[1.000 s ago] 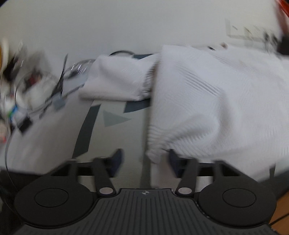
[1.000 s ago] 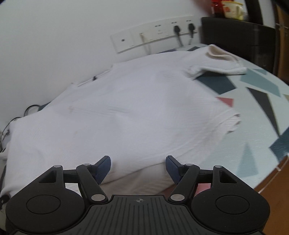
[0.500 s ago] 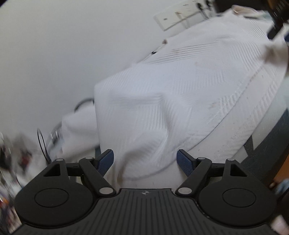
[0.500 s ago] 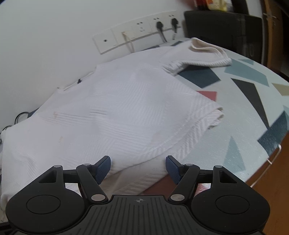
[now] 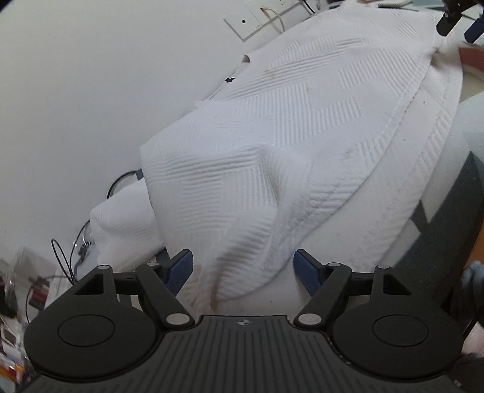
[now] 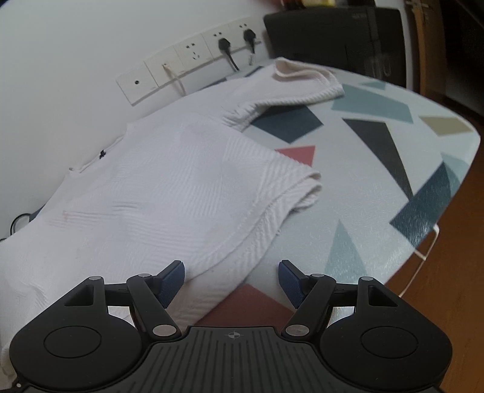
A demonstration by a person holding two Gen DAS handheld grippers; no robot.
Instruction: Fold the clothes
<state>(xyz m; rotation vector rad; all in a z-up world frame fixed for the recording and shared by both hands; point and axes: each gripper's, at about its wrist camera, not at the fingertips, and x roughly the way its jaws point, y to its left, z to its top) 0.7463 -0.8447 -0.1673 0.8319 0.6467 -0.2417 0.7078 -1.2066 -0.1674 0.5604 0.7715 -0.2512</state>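
A white textured shirt (image 5: 287,145) lies spread on a table with a geometric pattern (image 6: 378,187), its bottom hem folded up over the body. My left gripper (image 5: 243,270) is open and empty, with a raised hem fold of the shirt between its blue pads. My right gripper (image 6: 231,279) is open and empty over the shirt's right hem edge (image 6: 242,241). One sleeve (image 6: 299,87) lies at the far right, the other sleeve (image 5: 121,223) at the left. The right gripper's fingertips (image 5: 453,21) show at the top right of the left wrist view.
A white wall with a socket strip (image 6: 187,66) and plugged cables runs behind the table. A black box (image 6: 335,39) stands at the back right. Cables and clutter (image 5: 36,281) lie at the left. The table edge (image 6: 429,232) drops to a wooden floor.
The left gripper has swung right from the left sleeve side to over the shirt's hem. The right gripper has drawn back and right; the shirt's hem fold now lies flat.
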